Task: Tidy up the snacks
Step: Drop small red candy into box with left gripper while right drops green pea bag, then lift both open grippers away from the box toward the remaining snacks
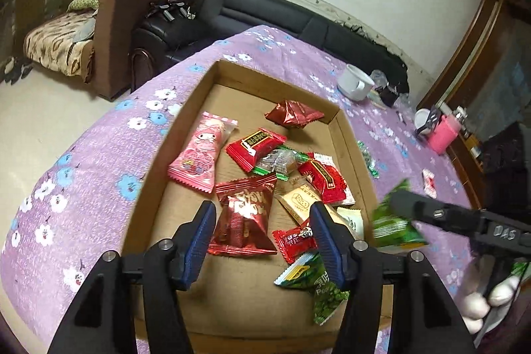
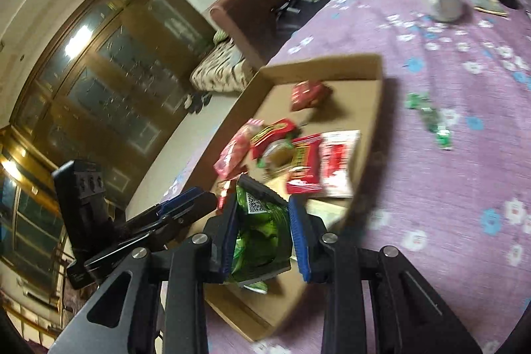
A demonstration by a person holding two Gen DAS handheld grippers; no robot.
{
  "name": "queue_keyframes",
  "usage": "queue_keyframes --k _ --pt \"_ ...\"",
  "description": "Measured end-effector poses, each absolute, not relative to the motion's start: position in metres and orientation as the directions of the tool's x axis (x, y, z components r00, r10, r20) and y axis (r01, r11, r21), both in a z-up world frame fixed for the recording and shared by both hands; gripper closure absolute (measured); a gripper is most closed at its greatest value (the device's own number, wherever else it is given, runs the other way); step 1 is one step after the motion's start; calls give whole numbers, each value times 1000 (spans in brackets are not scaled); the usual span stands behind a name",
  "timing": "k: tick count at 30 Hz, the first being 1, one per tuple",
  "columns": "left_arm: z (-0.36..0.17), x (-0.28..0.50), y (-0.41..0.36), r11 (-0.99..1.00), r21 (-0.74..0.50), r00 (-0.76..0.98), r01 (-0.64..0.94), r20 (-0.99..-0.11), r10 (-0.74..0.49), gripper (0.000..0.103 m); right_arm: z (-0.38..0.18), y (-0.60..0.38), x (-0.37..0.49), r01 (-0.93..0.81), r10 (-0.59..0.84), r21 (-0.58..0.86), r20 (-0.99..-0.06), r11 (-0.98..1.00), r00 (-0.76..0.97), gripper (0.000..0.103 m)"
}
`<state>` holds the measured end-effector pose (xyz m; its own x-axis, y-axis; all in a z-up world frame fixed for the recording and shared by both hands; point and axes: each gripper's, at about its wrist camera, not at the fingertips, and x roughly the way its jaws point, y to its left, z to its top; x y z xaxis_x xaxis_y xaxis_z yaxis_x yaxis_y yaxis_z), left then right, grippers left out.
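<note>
A shallow cardboard tray [image 1: 351,135] lies on the purple flowered tablecloth and holds several snack packets: a pink one [image 1: 199,155], red ones [image 1: 244,221] and a green pea packet [image 1: 315,284]. My left gripper [image 1: 262,214] is open and empty above the tray's near end. My right gripper [image 2: 262,204] is shut on a green snack packet [image 2: 259,238] and holds it over the tray's [image 2: 378,62] near right edge; it shows blurred in the left wrist view [image 1: 395,221]. A small green packet [image 2: 428,118] lies on the cloth right of the tray.
A white mug [image 1: 356,82] and a pink cup [image 1: 443,135] stand at the far right of the table. A small red-white packet [image 1: 429,183] lies on the cloth. A black sofa [image 1: 265,12] and a brown armchair [image 1: 132,22] stand beyond the table.
</note>
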<state>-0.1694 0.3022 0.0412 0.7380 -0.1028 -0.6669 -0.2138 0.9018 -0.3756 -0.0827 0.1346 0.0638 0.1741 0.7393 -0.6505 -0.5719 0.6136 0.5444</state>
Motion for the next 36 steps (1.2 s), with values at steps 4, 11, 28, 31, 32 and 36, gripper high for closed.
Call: queue_keyframes --k 4,11,28,31,32,36 --pt "46 -178 311 891 -402 758 -211 -643 -110 39 57 166 -87 -603 712 504 -684 618 157 74" --pt "47 -185 314 883 -420 767 -208 -631 -119 34 52 201 -74 -625 636 380 -730 682 250 72" --pt "67 -182 238 975 -176 746 -136 -666 -16 18 83 68 -103 -516 666 442 -618 734 417 54" --pt "72 -181 214 988 -88 745 -125 -666 35 16 78 43 -107 -470 671 484 -602 738 434 54" --pt "73 -181 207 990 -63 746 -122 -664 50 16 78 36 -107 -461 666 485 -600 744 443 54" --pt "78 -179 182 994 23 747 -109 -658 97 16 80 14 -113 -432 649 485 -589 760 482 53"
